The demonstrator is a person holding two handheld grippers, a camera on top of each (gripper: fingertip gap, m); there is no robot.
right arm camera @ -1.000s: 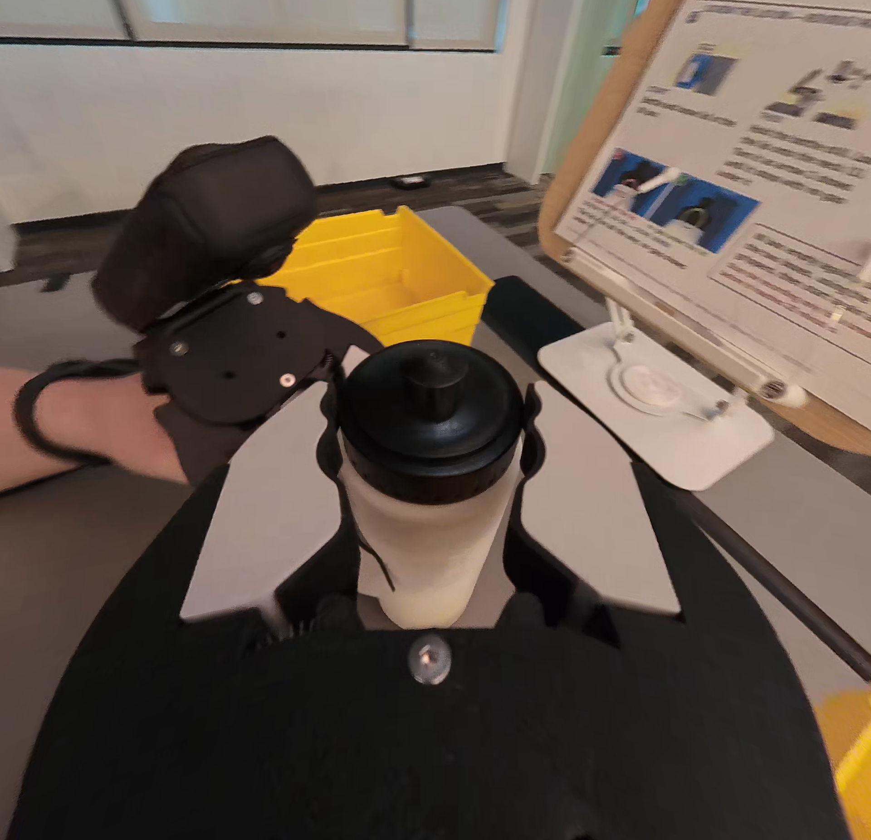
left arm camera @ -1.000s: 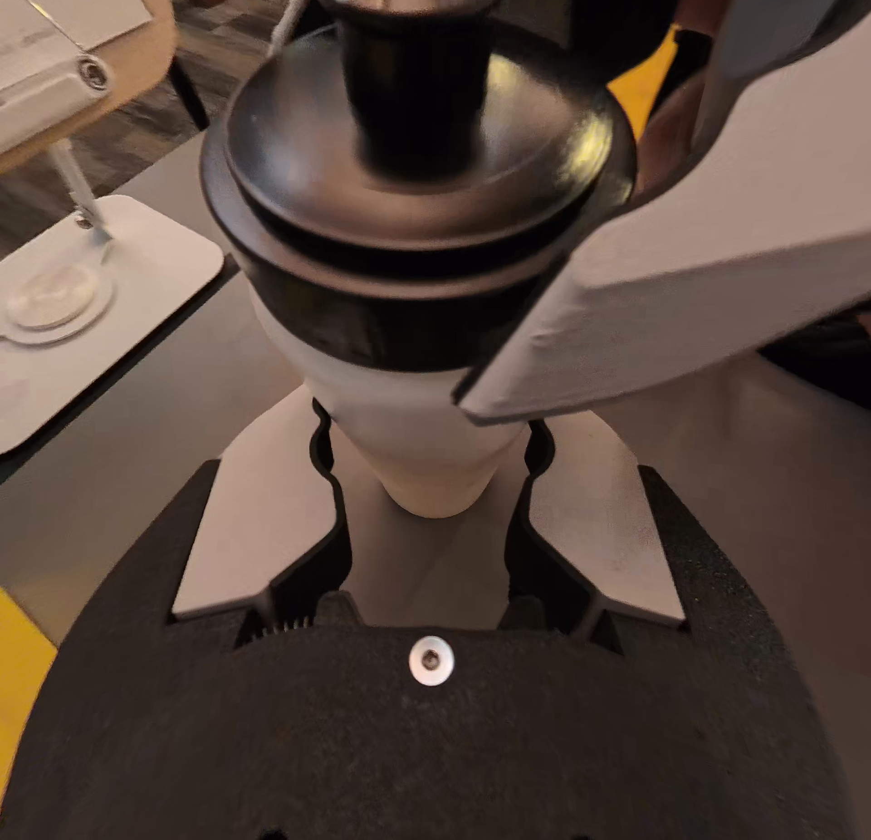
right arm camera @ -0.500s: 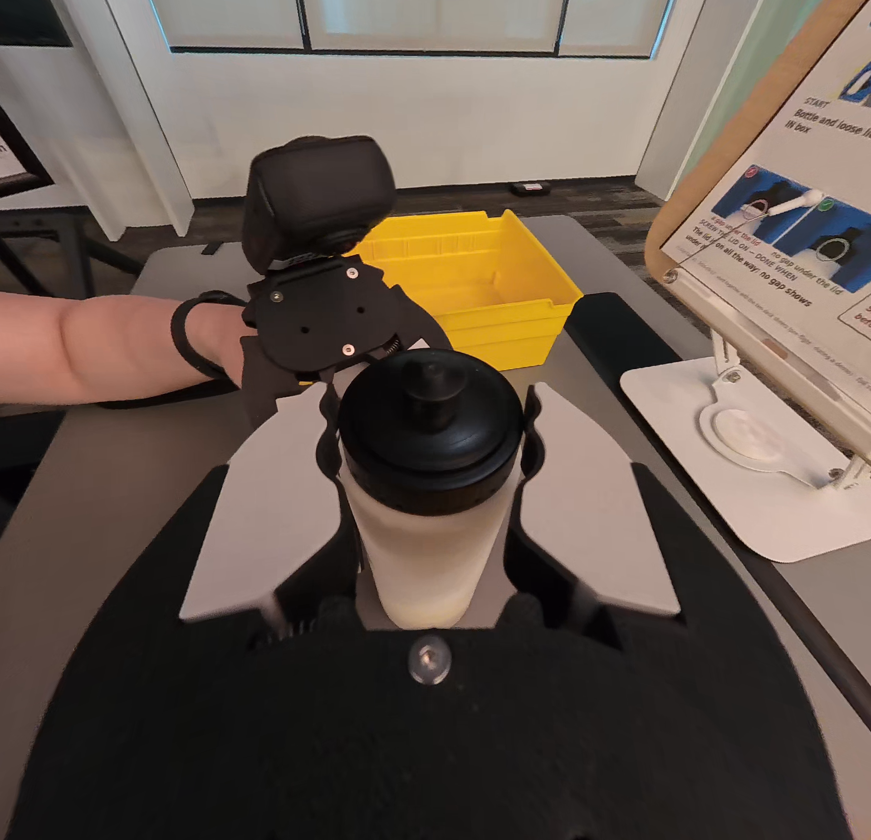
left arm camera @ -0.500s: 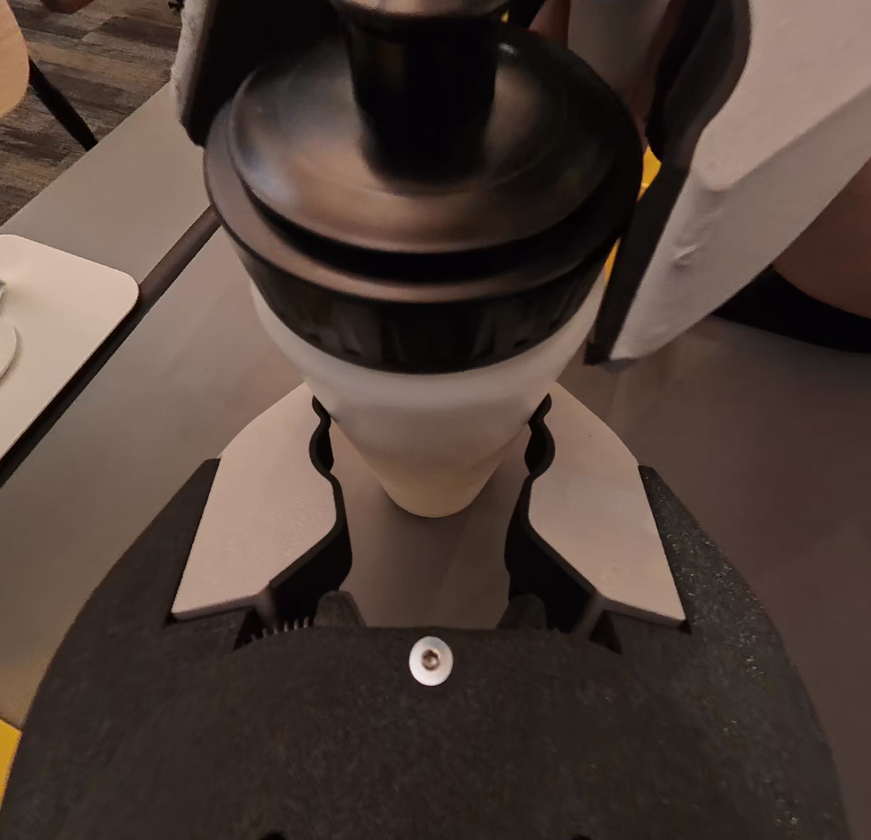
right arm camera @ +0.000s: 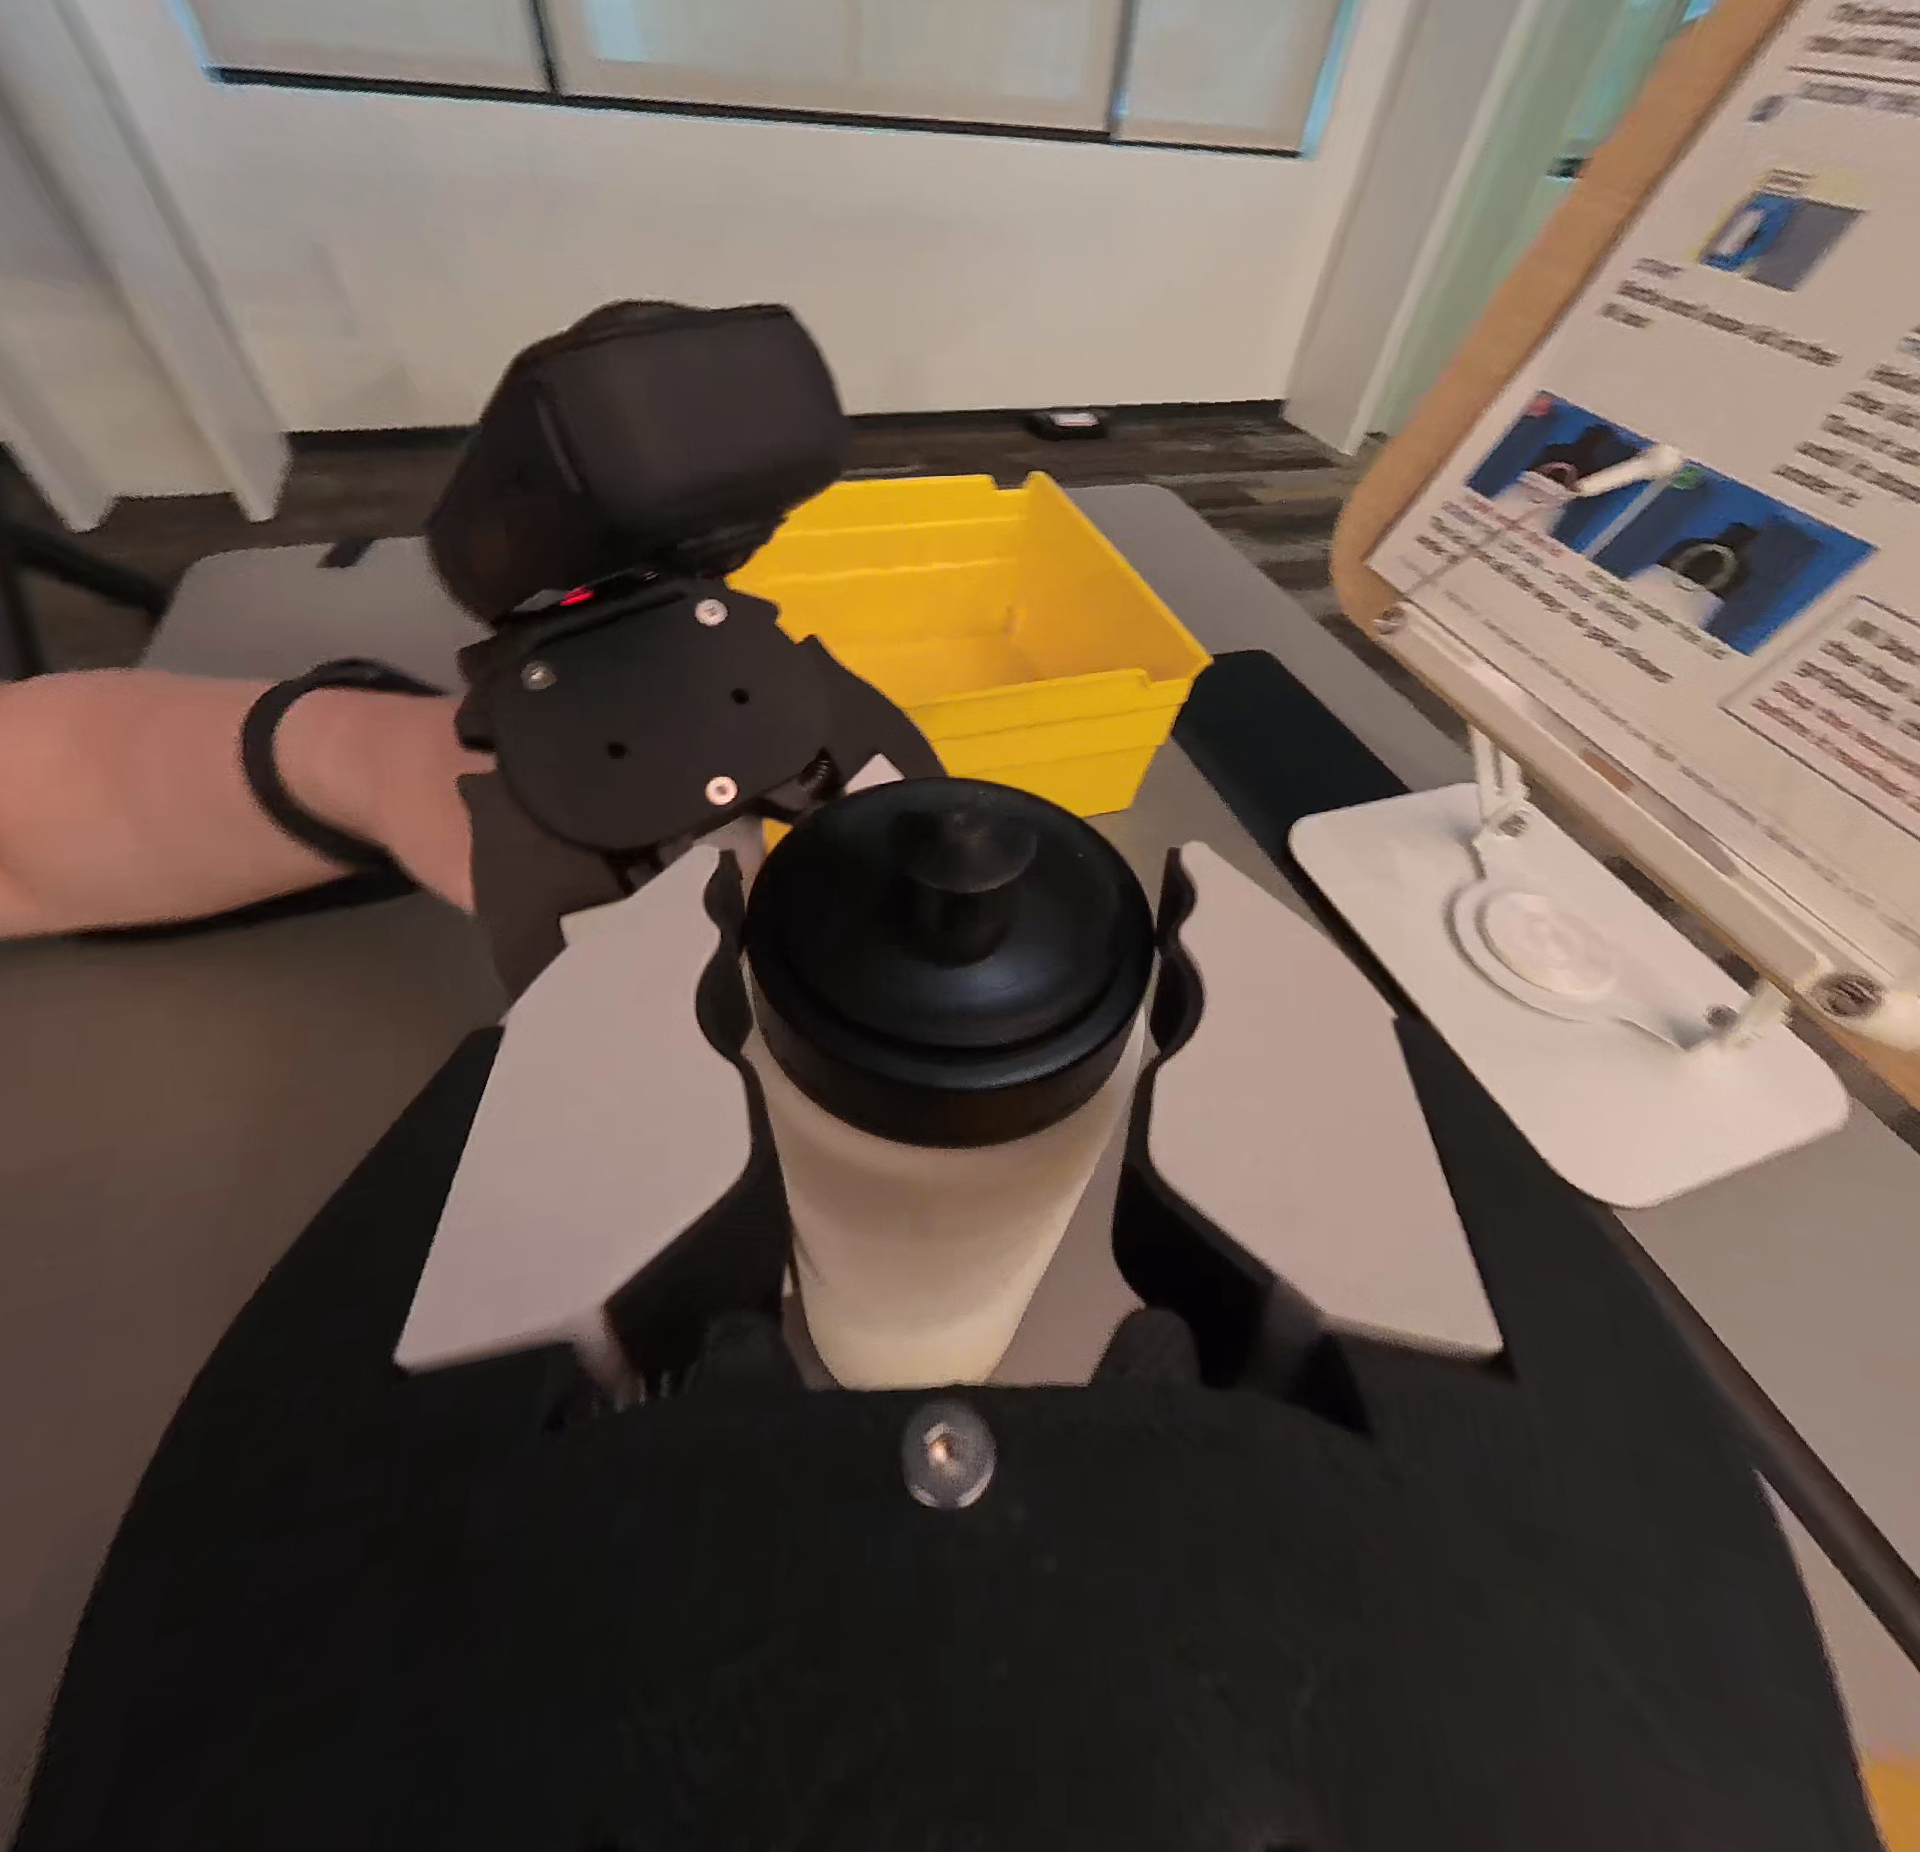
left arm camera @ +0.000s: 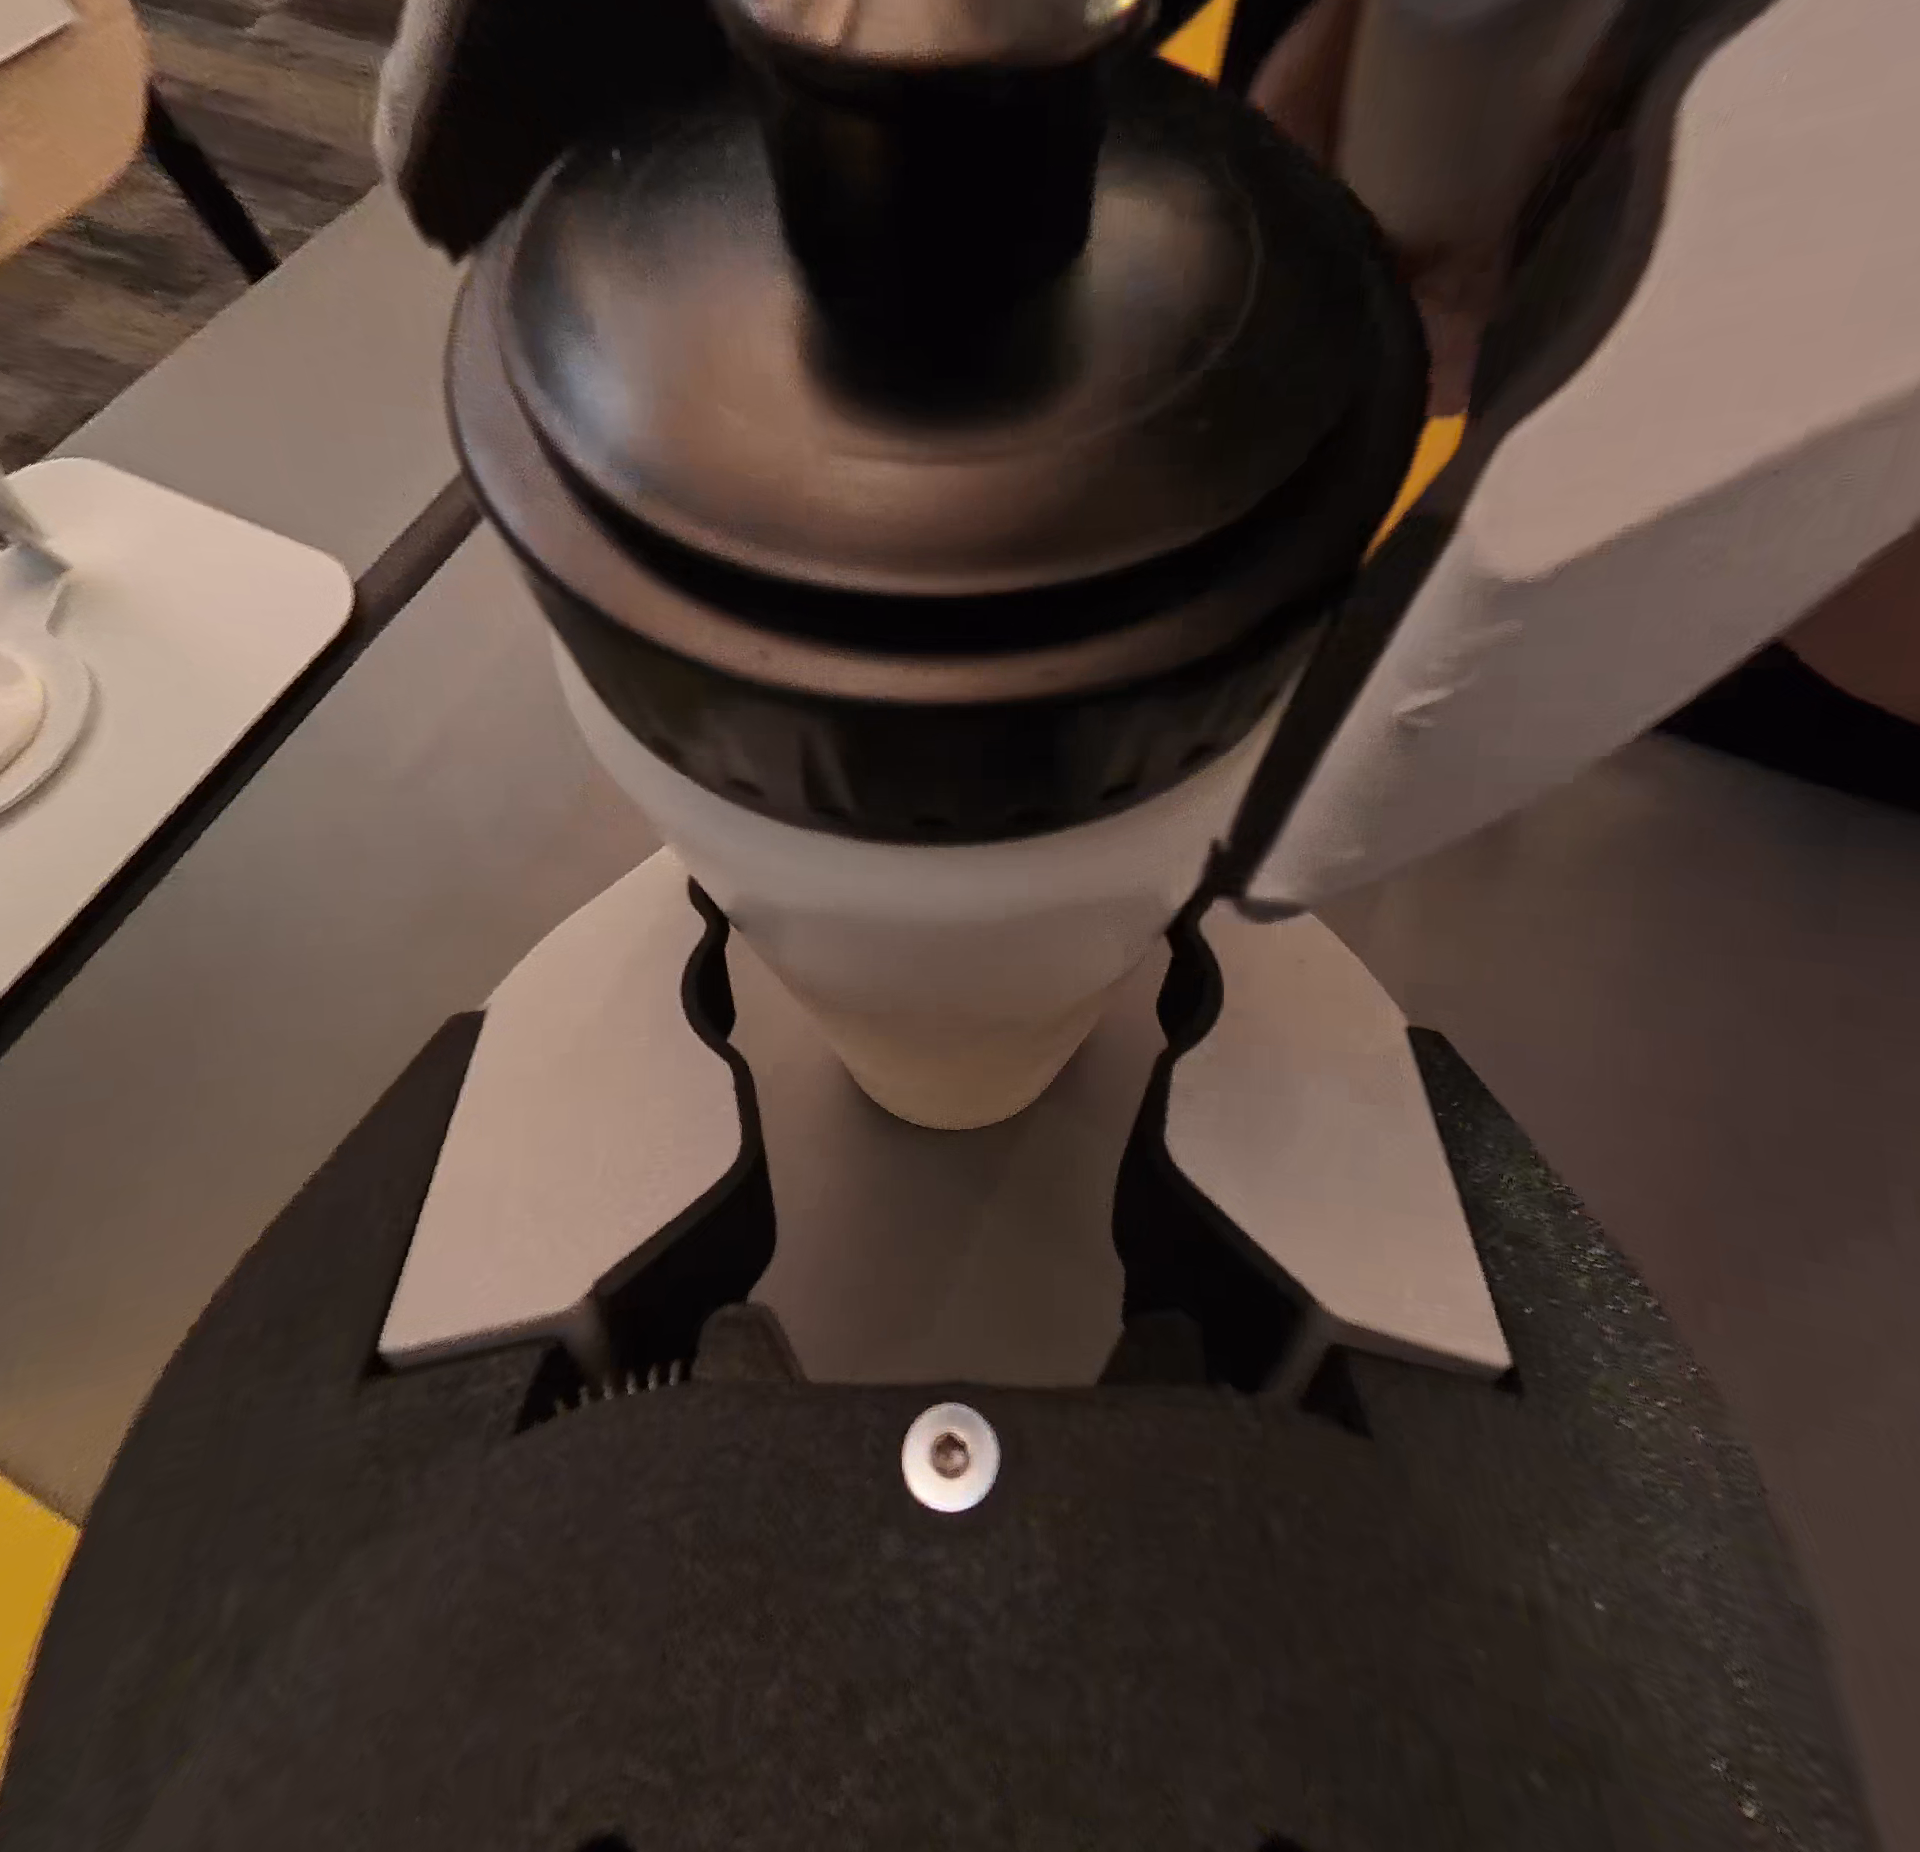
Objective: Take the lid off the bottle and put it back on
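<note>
Bottle (right arm camera: 914, 1231) is upright at frame centre in both wrist views, lid on, and its base looks to be down on the grey table (right arm camera: 208, 1075). The table fills the lower half of the right wrist view. A wood-edged board (right arm camera: 1714, 400) with a printed sheet leans in at 2 o'clock. A yellow bin (right arm camera: 987, 639) sits at 12 o'clock behind the bottle, open side up. The board's white stand base (right arm camera: 1558, 1106) is at 3 o'clock, and a black pad (right arm camera: 1278, 732) lies between it and the bin. The right gripper (right arm camera: 945, 929) is clamped on the lid, with both fingertips touching the lid's sides at 9 and 3 o'clock. In the left wrist view, its fingers (left arm camera: 1610, 503) flank the lid at 11 and 2 o'clock. The left gripper (left arm camera: 945, 929) is closed on the white bottle body below the lid, tips touching it on both sides. From the right wrist view it sits at 10 o'clock behind the bottle, held by a hand (right arm camera: 343, 794) with a black strap (right arm camera: 270, 753) round the wrist. The lid (right arm camera: 945, 1023) is black with a ribbed rim, seated on the neck, and I see no gap under it from here. A spout (right arm camera: 961, 867) stands up from the lid's centre. Left wrist view is motion-blurred near the top.
</note>
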